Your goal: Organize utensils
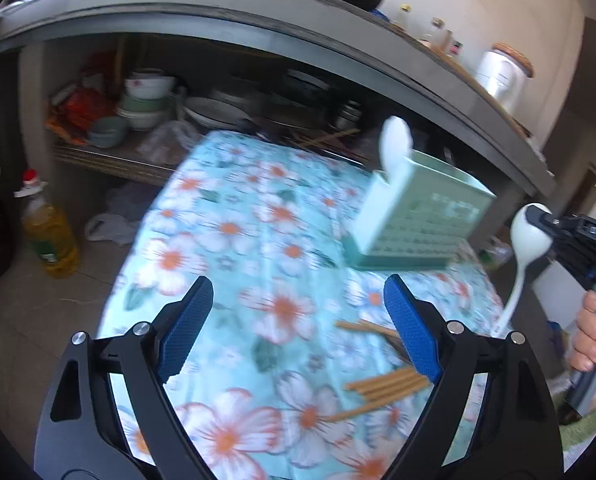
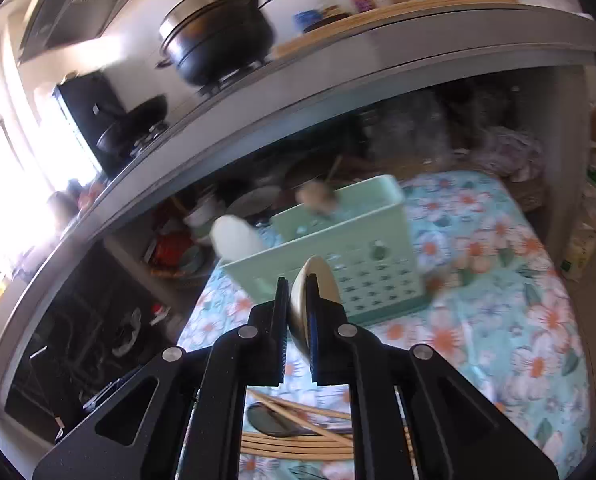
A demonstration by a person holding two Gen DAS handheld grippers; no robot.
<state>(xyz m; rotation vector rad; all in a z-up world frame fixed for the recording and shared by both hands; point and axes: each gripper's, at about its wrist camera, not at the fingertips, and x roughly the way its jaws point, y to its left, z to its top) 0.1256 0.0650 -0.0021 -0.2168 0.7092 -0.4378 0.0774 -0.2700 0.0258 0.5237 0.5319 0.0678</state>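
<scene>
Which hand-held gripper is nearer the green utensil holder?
Right. The right hand-held gripper, shut on a white spoon, hangs just beside the green utensil holder. The left hand-held gripper stands open, farther back over the chopsticks.

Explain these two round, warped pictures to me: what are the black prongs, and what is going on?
No robot here: a person carries a hand-held claw in each hand, each with a wide-angle camera looking along its prongs. In the left claw's picture, the left claw is open and empty over a flowered tablecloth. At the right edge a hand holds the right claw, shut on a white spoon. The other picture looks along that right claw. A green basket already holds another spoon; chopsticks lie loose on the cloth.
</scene>
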